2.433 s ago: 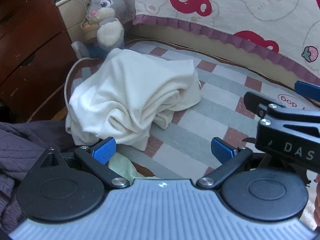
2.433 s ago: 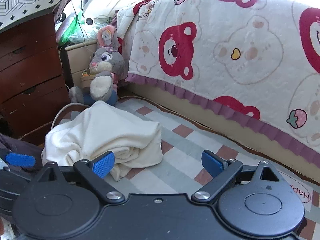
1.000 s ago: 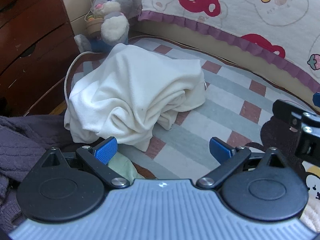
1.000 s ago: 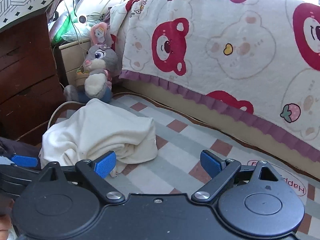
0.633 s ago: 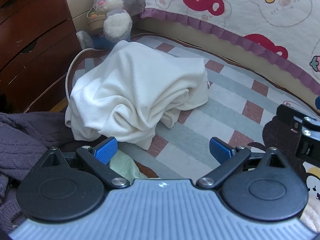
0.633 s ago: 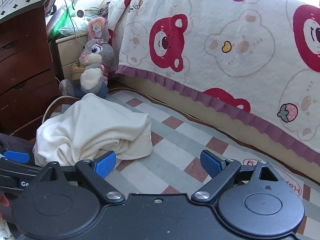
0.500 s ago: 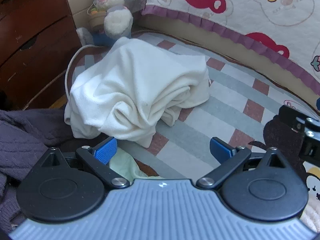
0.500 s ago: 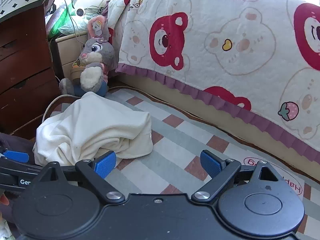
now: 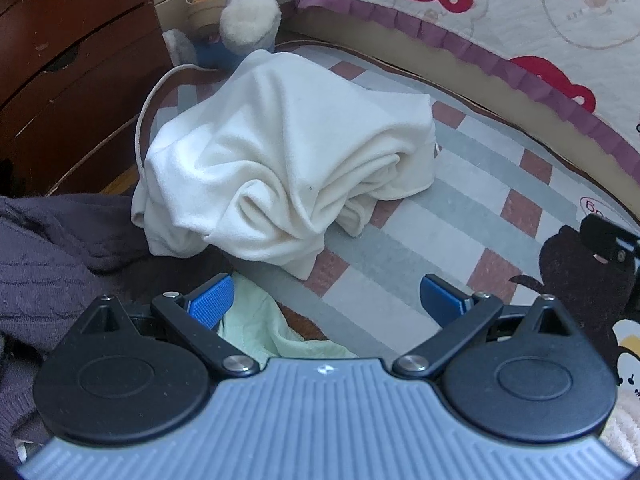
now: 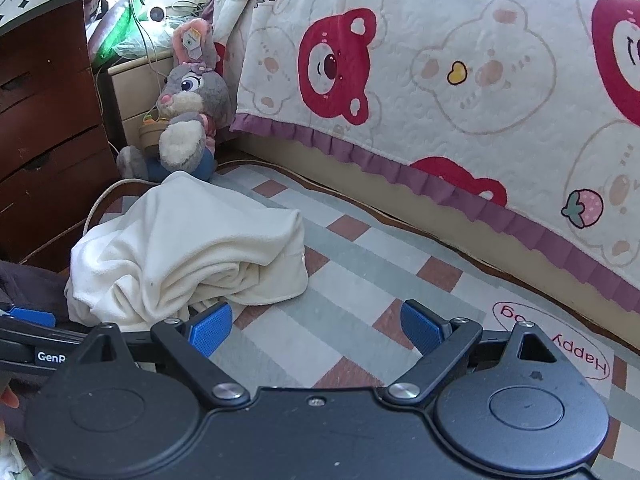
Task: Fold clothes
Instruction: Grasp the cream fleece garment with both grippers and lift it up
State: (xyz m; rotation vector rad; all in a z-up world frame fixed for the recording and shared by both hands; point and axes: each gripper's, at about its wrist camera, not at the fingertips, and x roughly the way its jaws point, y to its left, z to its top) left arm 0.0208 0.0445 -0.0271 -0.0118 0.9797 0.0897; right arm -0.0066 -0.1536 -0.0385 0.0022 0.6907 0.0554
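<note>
A checked floor mat [image 10: 352, 280] beside the bed carries the crumpled cream garment [image 9: 288, 168], heaped near a plush rabbit [image 10: 188, 120], and the left gripper [image 9: 326, 300] and right gripper [image 10: 316, 326] hang before it, jaws spread and empty, seemingly poised to grasp it for unfolding.

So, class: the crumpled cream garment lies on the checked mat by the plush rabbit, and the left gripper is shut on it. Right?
Not quite. The left gripper is open and holds nothing, as the left wrist view shows. The cream garment does lie crumpled on the checked mat by the plush rabbit.
</note>
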